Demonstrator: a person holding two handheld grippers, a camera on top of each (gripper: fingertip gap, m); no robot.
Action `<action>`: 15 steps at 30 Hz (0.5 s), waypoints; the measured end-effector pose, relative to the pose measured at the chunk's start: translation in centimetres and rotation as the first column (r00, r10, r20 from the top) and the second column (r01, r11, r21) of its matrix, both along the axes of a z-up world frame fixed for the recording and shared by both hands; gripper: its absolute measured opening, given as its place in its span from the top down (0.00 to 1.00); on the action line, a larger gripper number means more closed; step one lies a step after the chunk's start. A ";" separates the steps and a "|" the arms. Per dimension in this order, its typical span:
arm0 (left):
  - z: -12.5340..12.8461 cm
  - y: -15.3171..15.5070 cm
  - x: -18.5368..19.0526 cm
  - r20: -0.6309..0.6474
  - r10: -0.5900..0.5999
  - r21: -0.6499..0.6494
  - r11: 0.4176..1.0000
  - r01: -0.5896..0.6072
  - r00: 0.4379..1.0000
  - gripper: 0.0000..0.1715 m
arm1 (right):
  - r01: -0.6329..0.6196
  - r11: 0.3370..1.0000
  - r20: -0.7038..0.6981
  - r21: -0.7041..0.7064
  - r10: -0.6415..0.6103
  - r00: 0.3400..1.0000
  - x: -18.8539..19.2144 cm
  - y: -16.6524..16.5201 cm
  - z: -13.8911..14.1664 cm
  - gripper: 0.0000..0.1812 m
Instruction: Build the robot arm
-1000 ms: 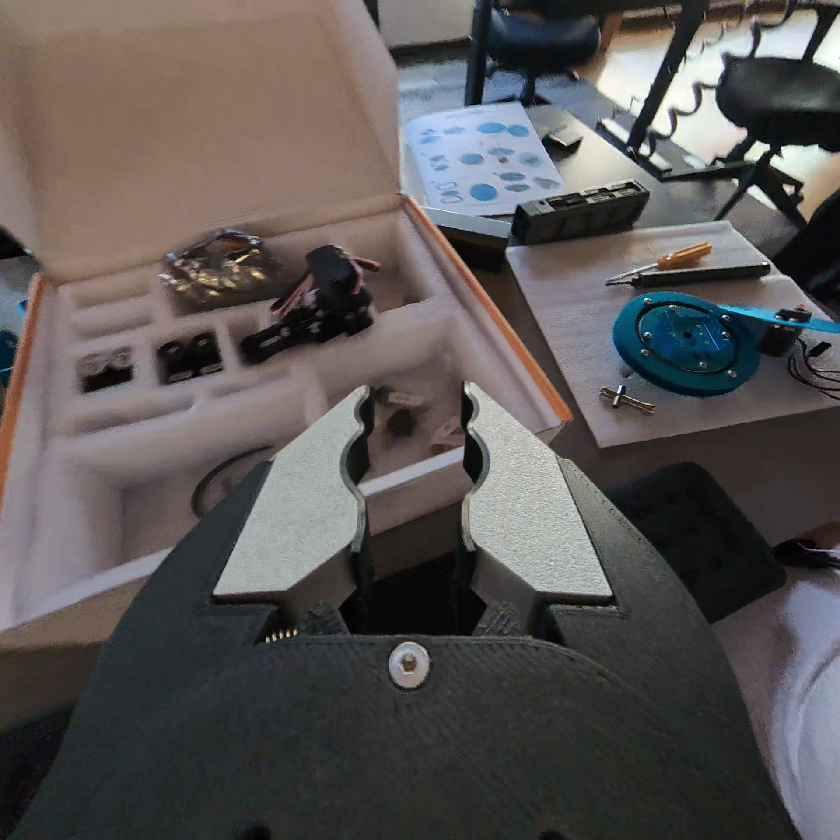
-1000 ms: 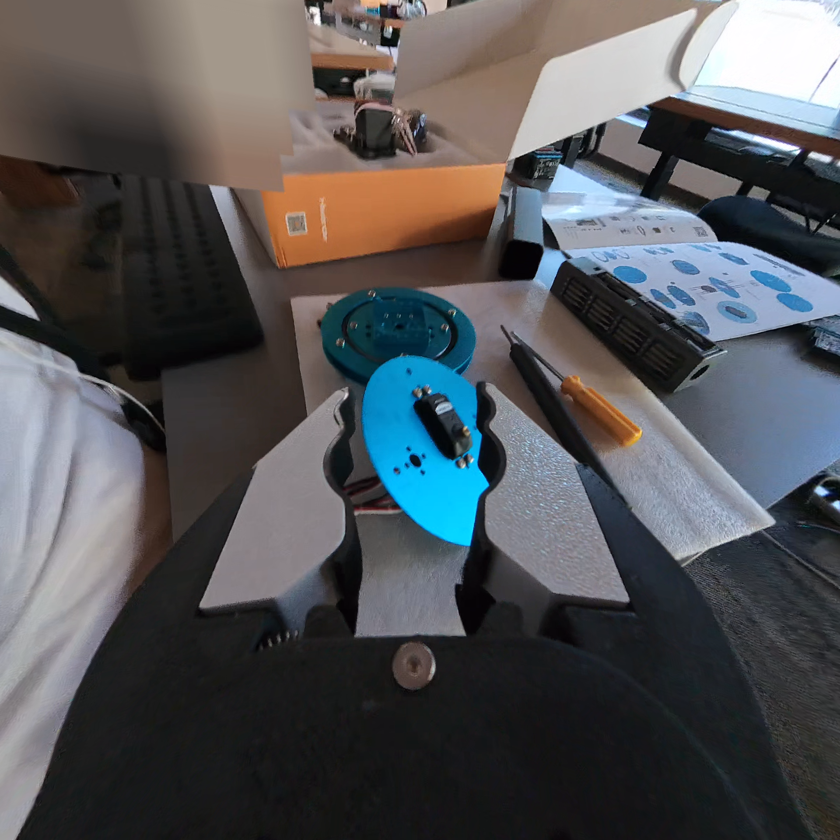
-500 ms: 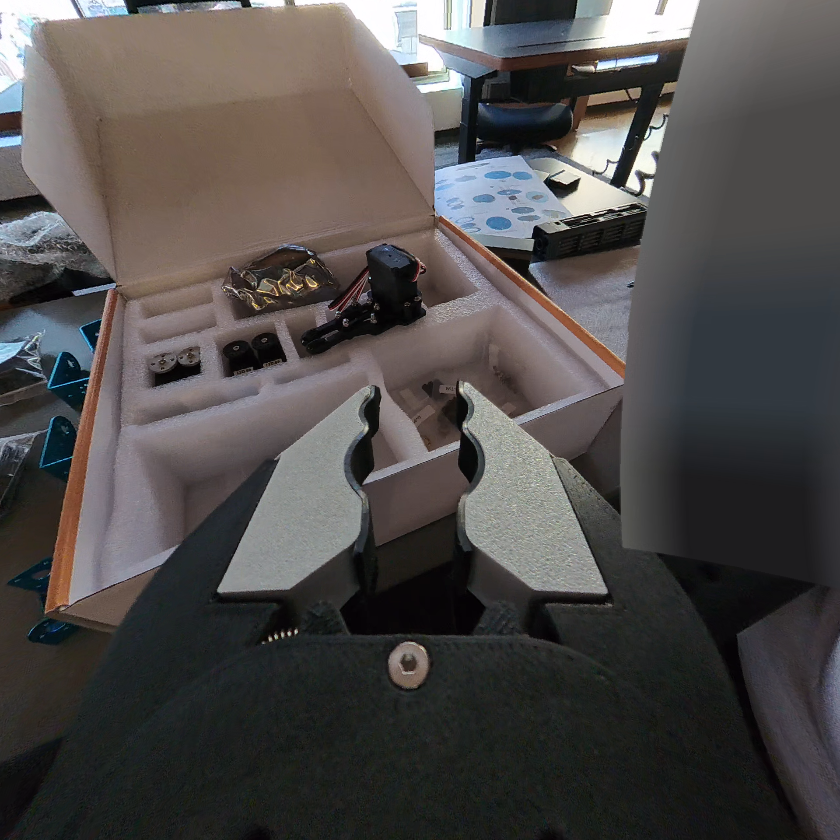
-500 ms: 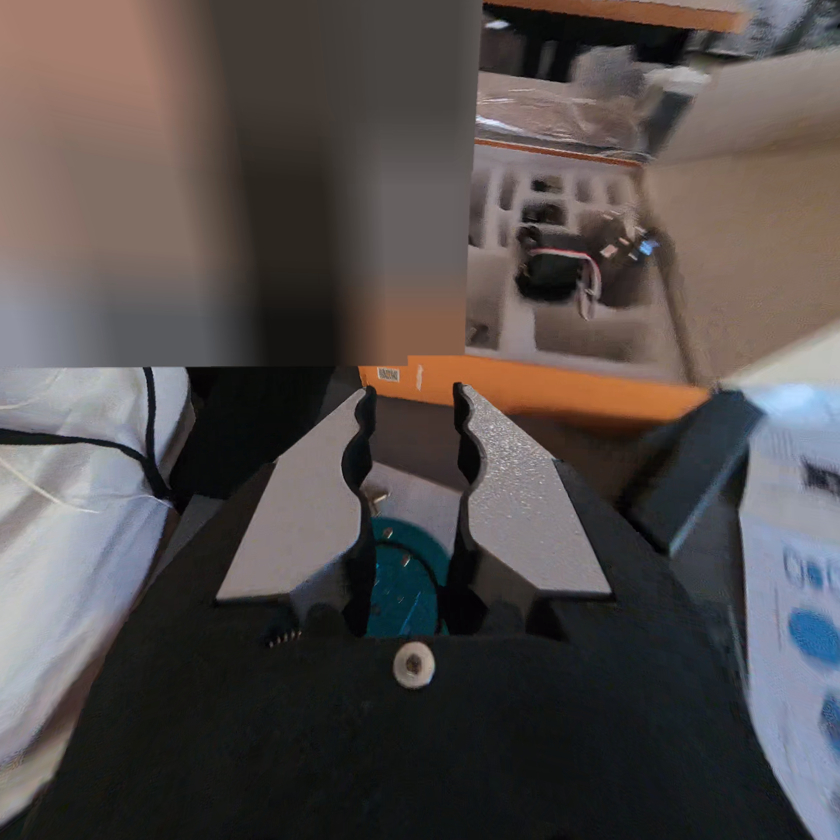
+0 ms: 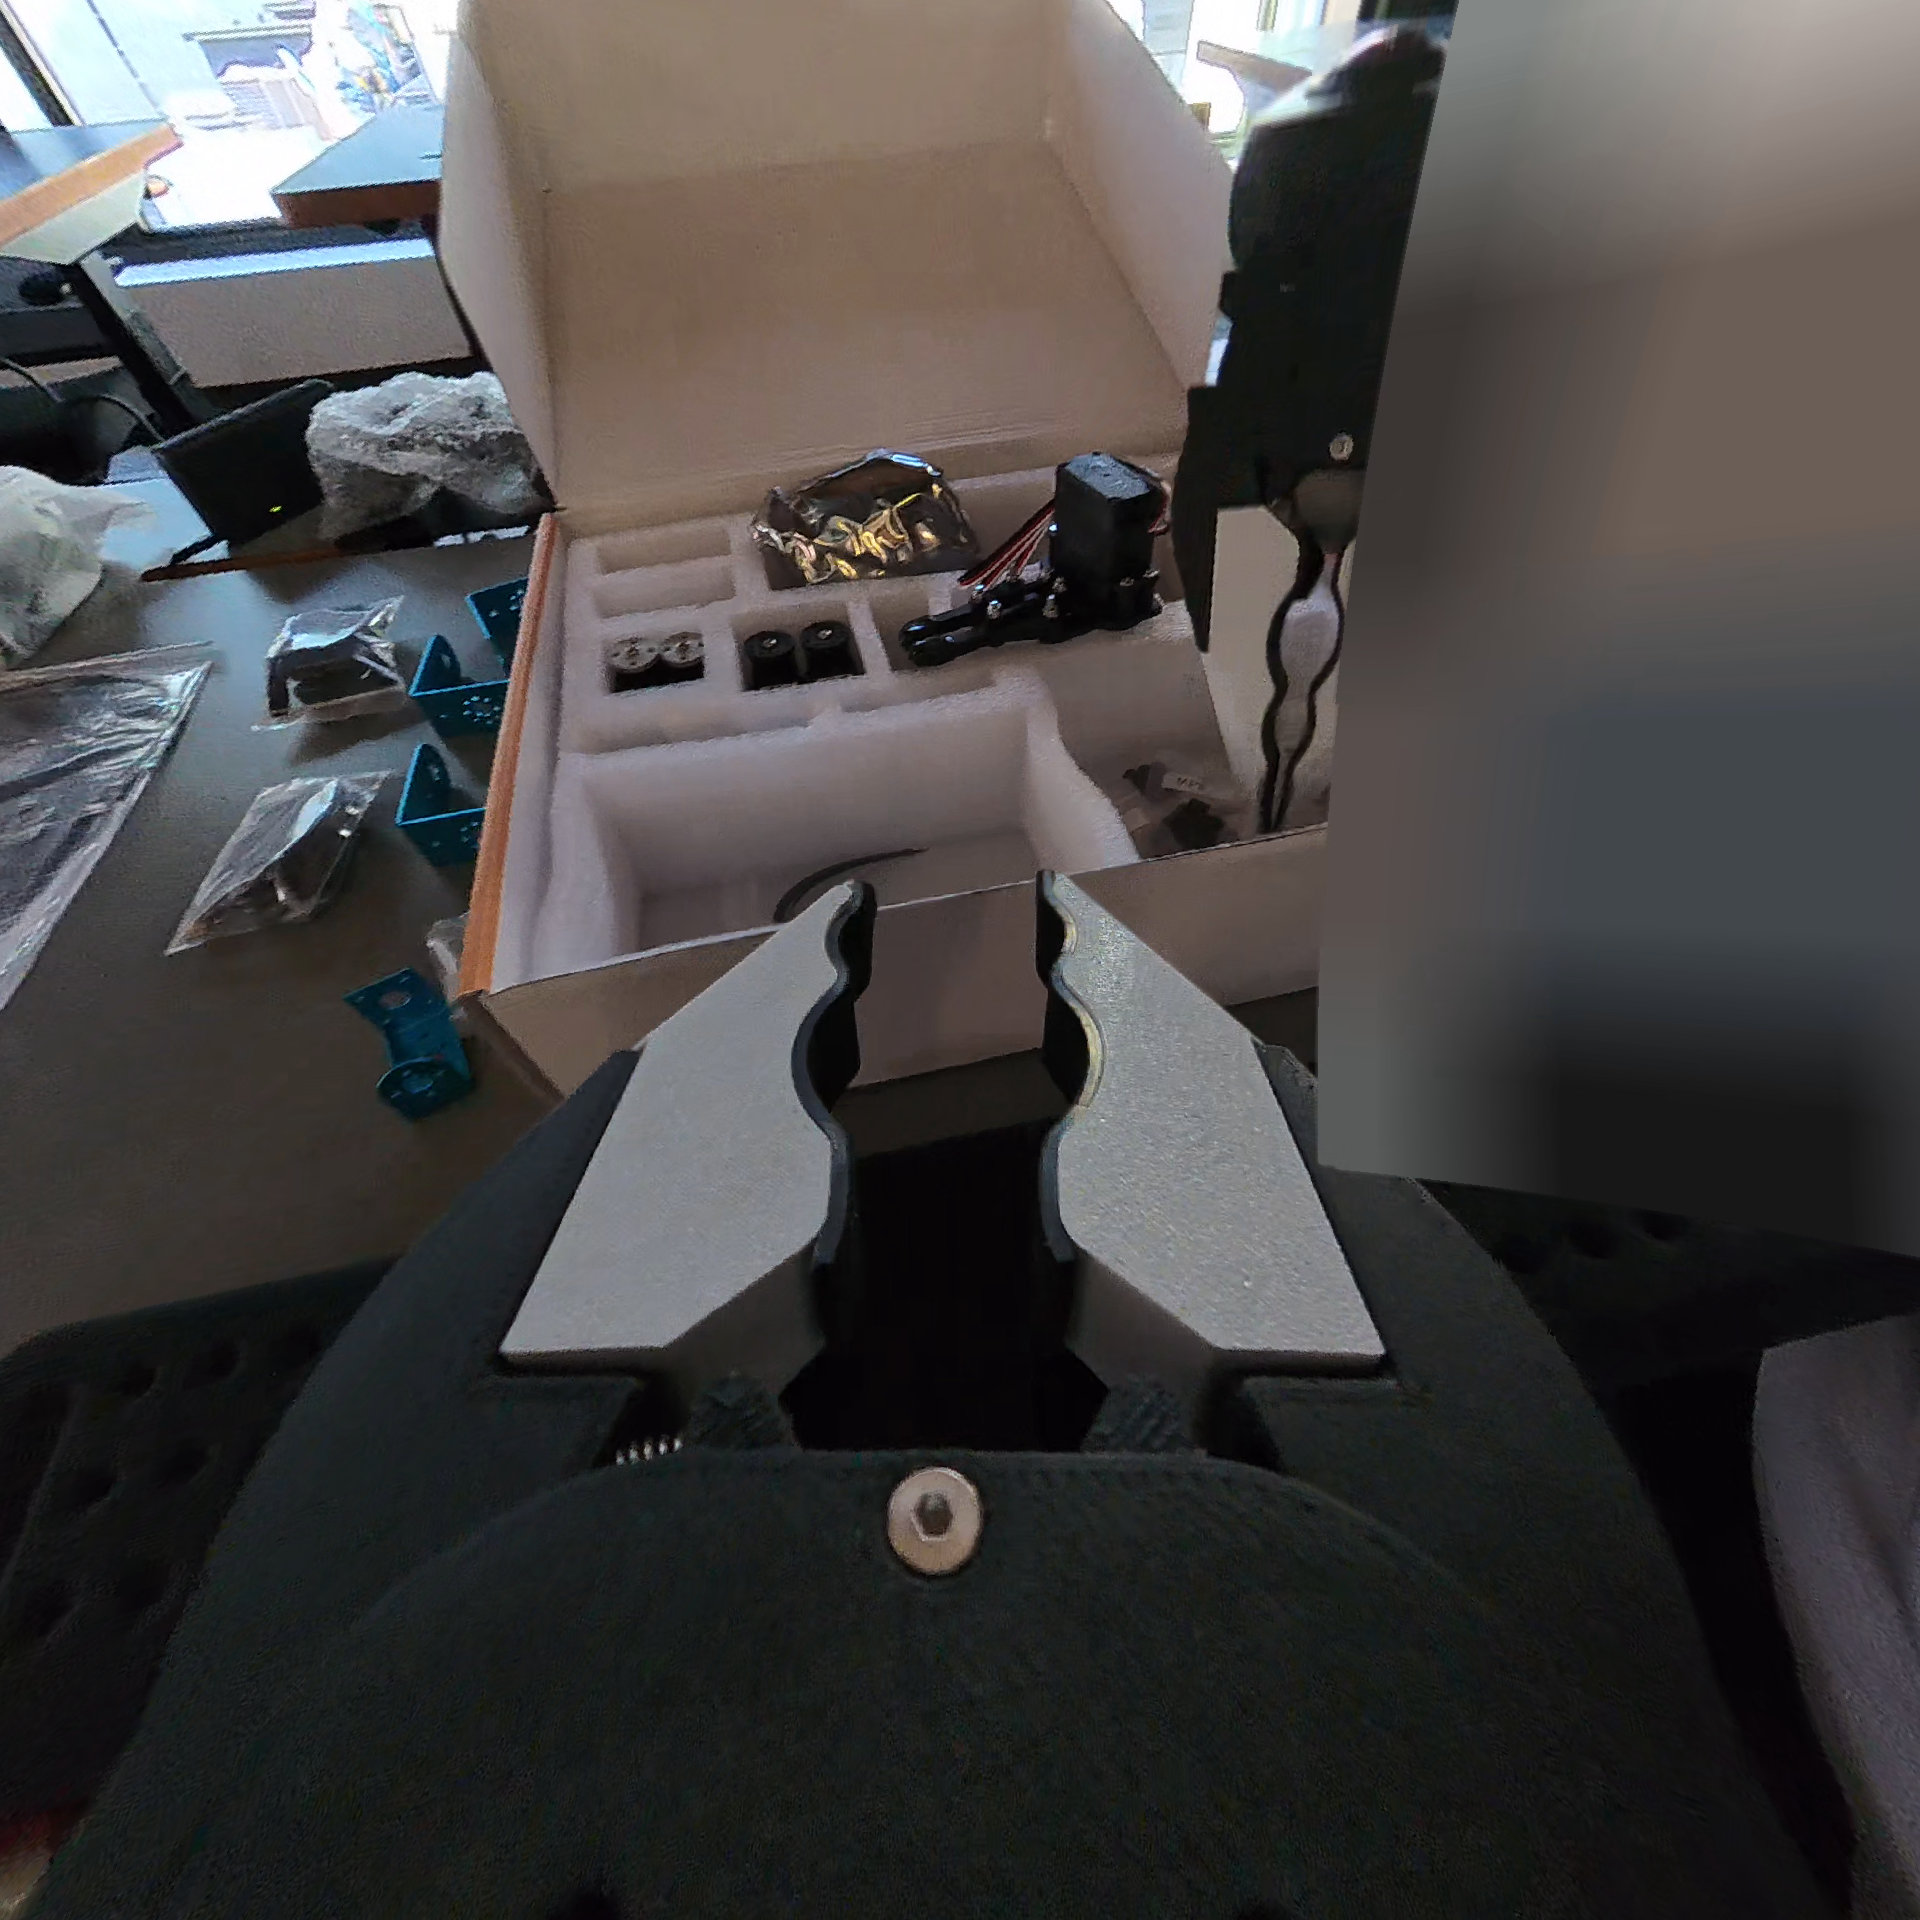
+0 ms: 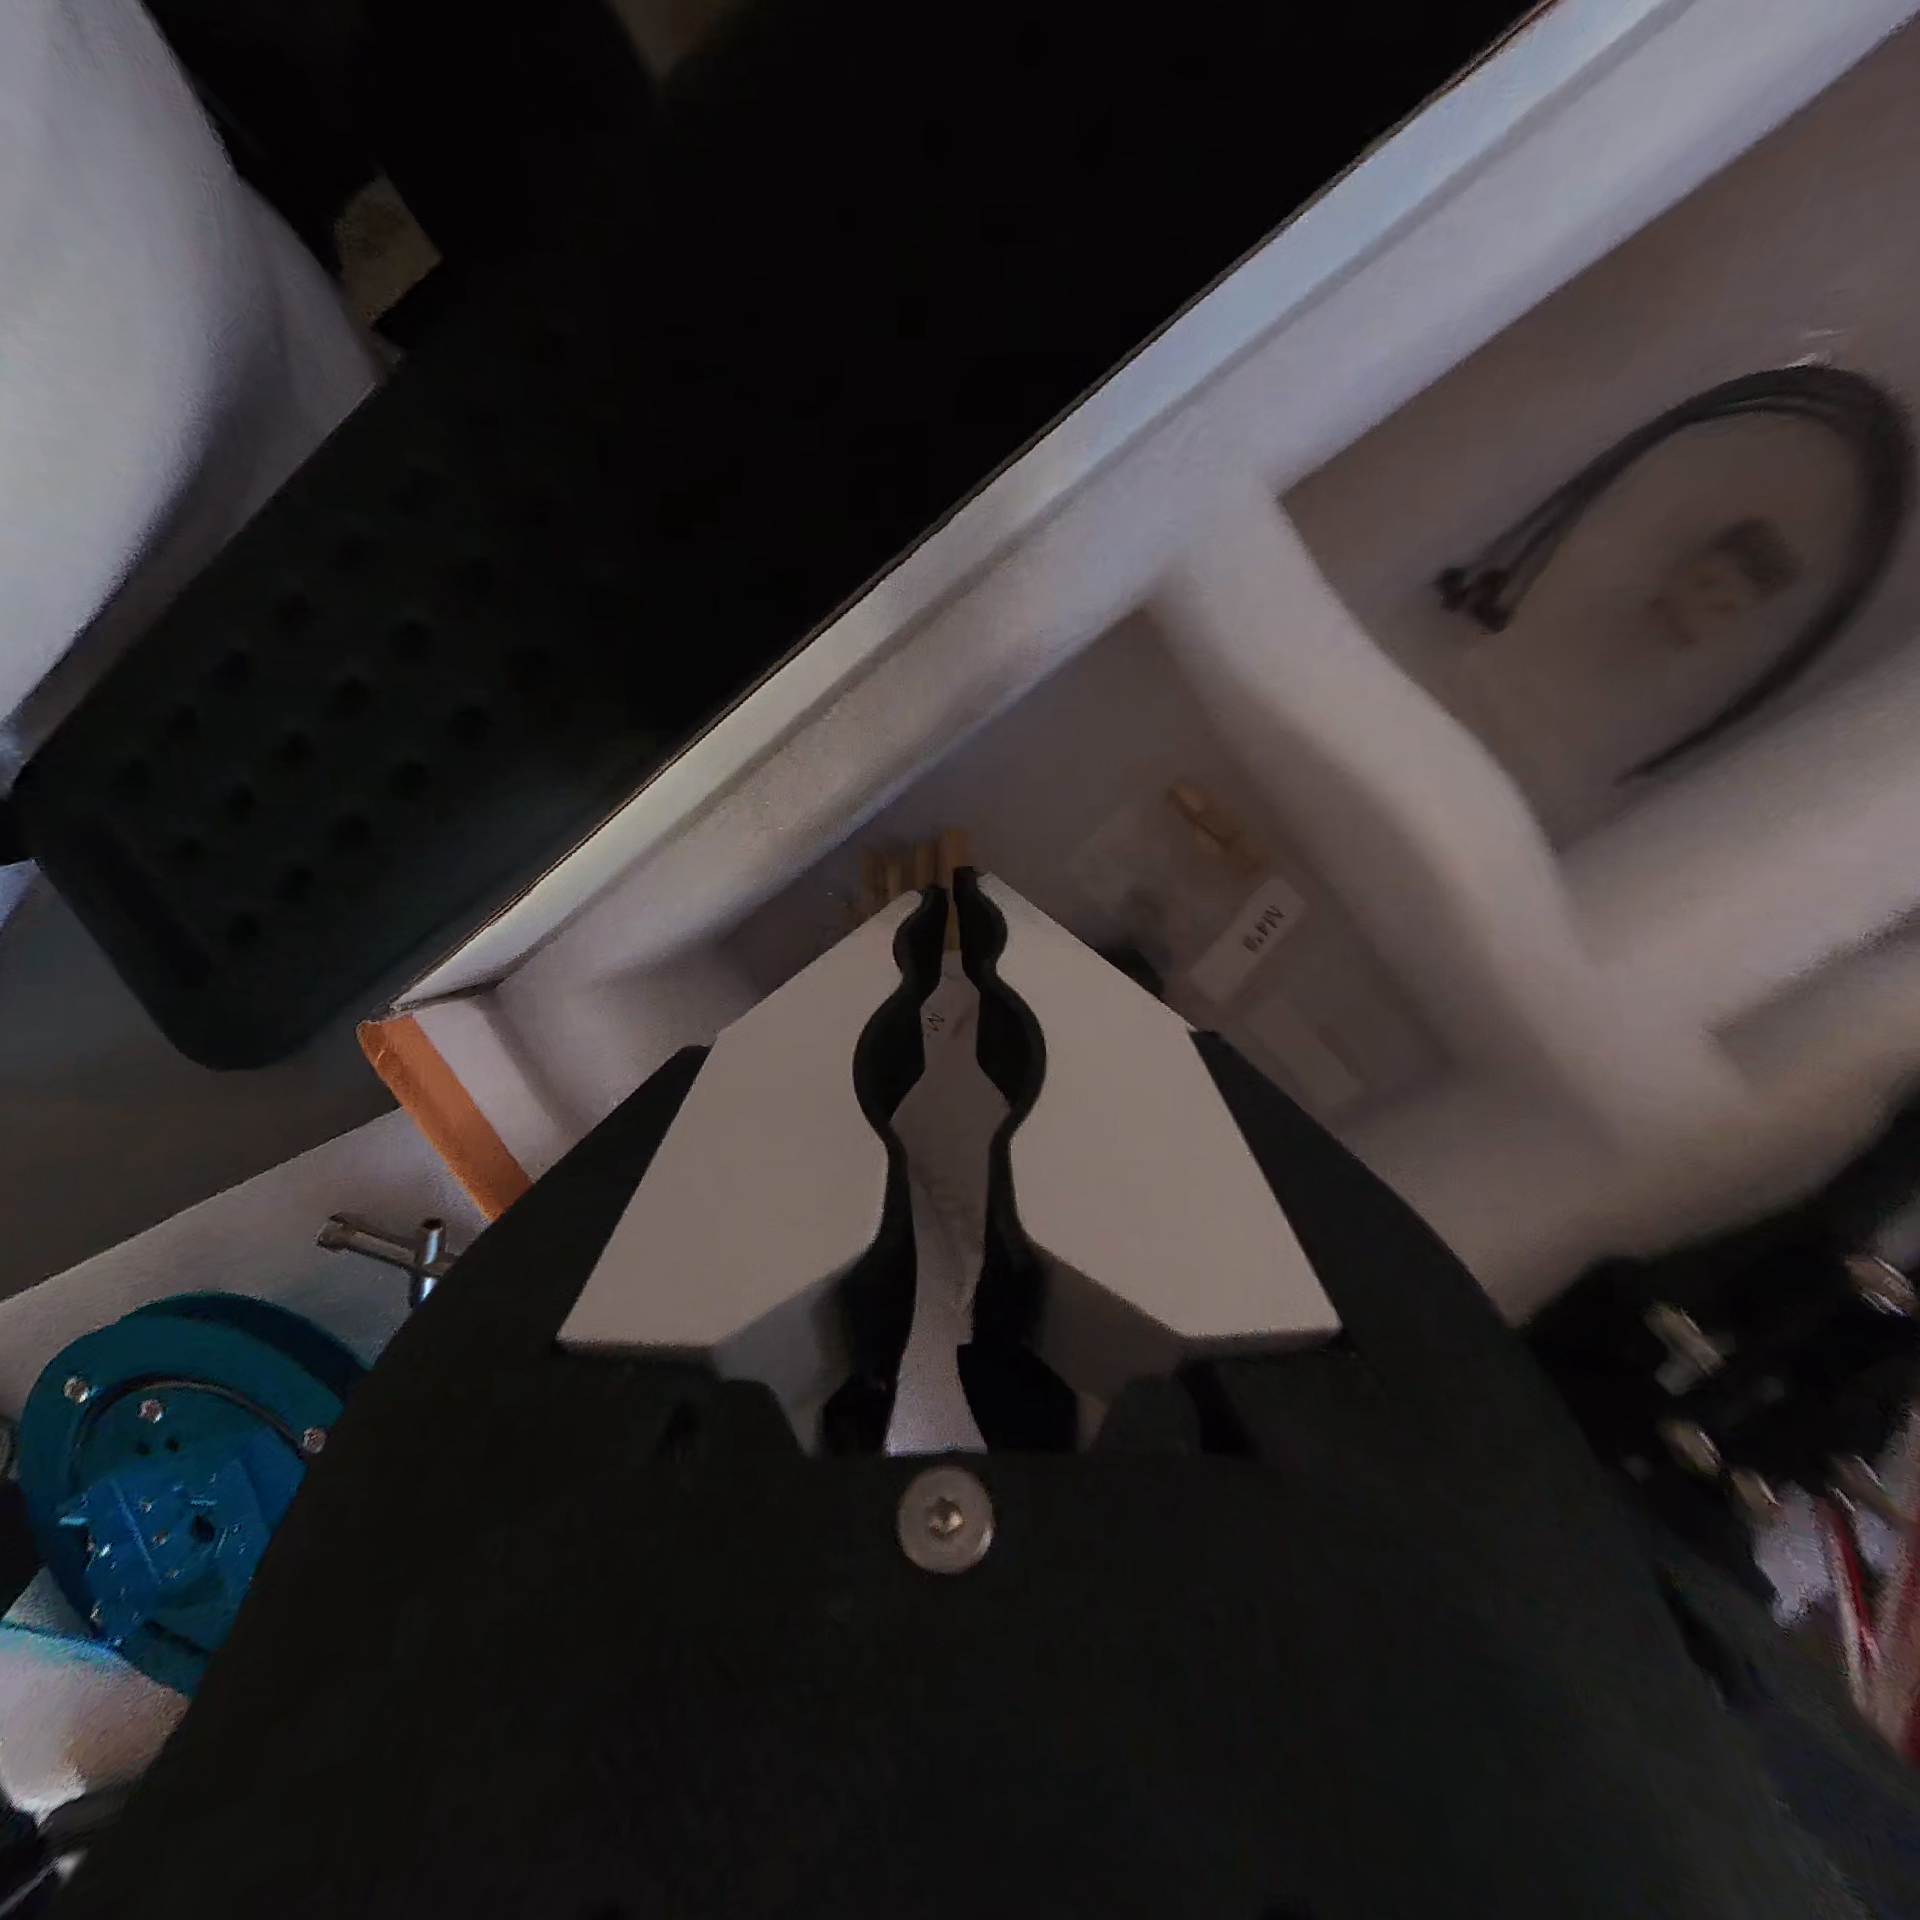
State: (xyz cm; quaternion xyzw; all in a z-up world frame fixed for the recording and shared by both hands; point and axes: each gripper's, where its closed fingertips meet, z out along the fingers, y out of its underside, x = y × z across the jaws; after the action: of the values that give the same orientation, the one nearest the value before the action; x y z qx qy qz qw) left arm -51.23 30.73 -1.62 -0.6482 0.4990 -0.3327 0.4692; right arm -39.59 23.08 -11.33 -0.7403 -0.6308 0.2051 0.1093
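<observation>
Two grippers at an open parts box

We see our left gripper (image 5: 951, 914) with jaws apart and empty, just short of the near wall of the cardboard box (image 5: 935, 966); a black servo assembly (image 5: 1049, 592) sits in the foam at 1 o'clock, and blue brackets (image 5: 447, 727) lie on the table at 10 o'clock. Our right gripper (image 6: 951, 883) reaches into a foam compartment, tips pinched together on a small clear bag (image 6: 940, 1226) of brass standoffs (image 6: 920, 860); a teal disc (image 6: 156, 1475) lies at 8 o'clock.

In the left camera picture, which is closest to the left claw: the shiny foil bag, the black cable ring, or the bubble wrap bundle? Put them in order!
From the left gripper:
1. Black cable ring, box's front pocket.
2. Shiny foil bag, box's back row.
3. Bubble wrap bundle, behind the box, left.
</observation>
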 end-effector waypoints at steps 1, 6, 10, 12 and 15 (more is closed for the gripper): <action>0.0 0.2 -0.2 -0.003 0.004 -0.001 1.000 -0.004 1.000 0.82 | -0.017 0.999 0.011 -0.028 0.017 1.000 0.0 -0.3 -0.5 0.97; -0.3 0.8 -0.5 -0.015 0.005 0.001 1.000 -0.005 1.000 0.82 | -0.021 0.994 0.054 -0.108 0.026 0.998 -0.4 -0.3 -1.9 0.90; -0.6 0.8 -0.7 -0.017 0.007 0.003 1.000 -0.006 1.000 0.82 | -0.029 0.984 0.119 -0.175 0.051 0.992 0.1 -1.1 -3.1 0.86; -0.6 0.8 -0.8 -0.016 0.009 -0.002 1.000 -0.009 1.000 0.82 | -0.026 0.984 0.122 -0.174 0.048 0.991 0.2 -0.9 -3.0 0.91; -0.6 0.7 -1.0 -0.019 0.013 -0.002 1.000 -0.013 1.000 0.82 | -0.045 0.983 0.114 -0.177 0.066 0.991 0.2 -1.1 -2.7 0.98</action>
State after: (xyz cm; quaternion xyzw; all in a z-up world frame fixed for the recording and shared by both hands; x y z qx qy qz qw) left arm -52.20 31.47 -2.19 -0.6551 0.4986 -0.3240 0.4660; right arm -39.39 21.96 -14.03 -0.7401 -0.6363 0.2178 0.0005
